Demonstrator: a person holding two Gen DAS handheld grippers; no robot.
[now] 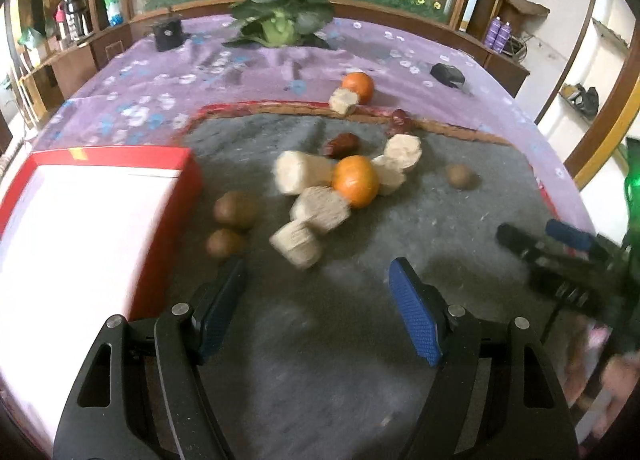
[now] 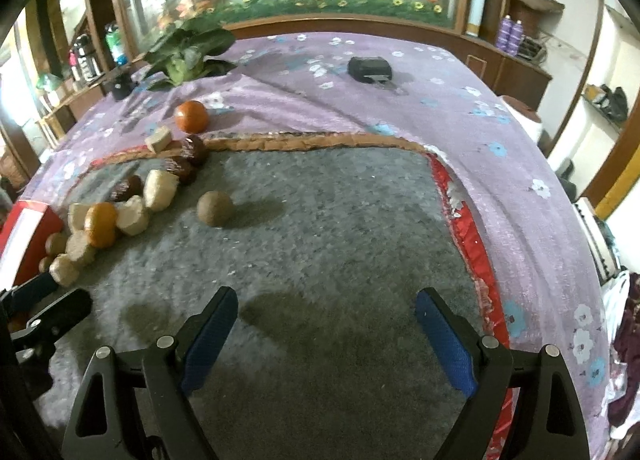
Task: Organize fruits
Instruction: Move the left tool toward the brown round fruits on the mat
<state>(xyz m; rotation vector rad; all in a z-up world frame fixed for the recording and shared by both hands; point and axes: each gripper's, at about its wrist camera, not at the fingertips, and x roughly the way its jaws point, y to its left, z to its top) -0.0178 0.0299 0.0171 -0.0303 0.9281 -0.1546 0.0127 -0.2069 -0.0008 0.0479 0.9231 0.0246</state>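
On the grey mat (image 1: 304, 340) lies a pile of pale cut chunks (image 1: 320, 206) around an orange (image 1: 355, 180). Two brown round fruits (image 1: 234, 209) sit beside the red box (image 1: 100, 228); a third brown fruit (image 1: 459, 176) lies alone, also in the right wrist view (image 2: 215, 208). Dark red fruits (image 1: 341, 144) lie behind the pile. A second orange (image 1: 358, 87) rests on the purple cloth. My left gripper (image 1: 320, 272) is open, just short of the pile, nothing between its fingers. My right gripper (image 2: 326, 300) is open over bare mat, and shows at the left view's right edge (image 1: 536, 240).
A red box with a white inside stands at the left. A potted green plant (image 1: 280, 16) and a black device (image 1: 167, 33) stand at the table's back. Another black object (image 2: 370, 69) lies on the purple flowered cloth (image 2: 460, 120). Shelves and a painted wall panel surround the table.
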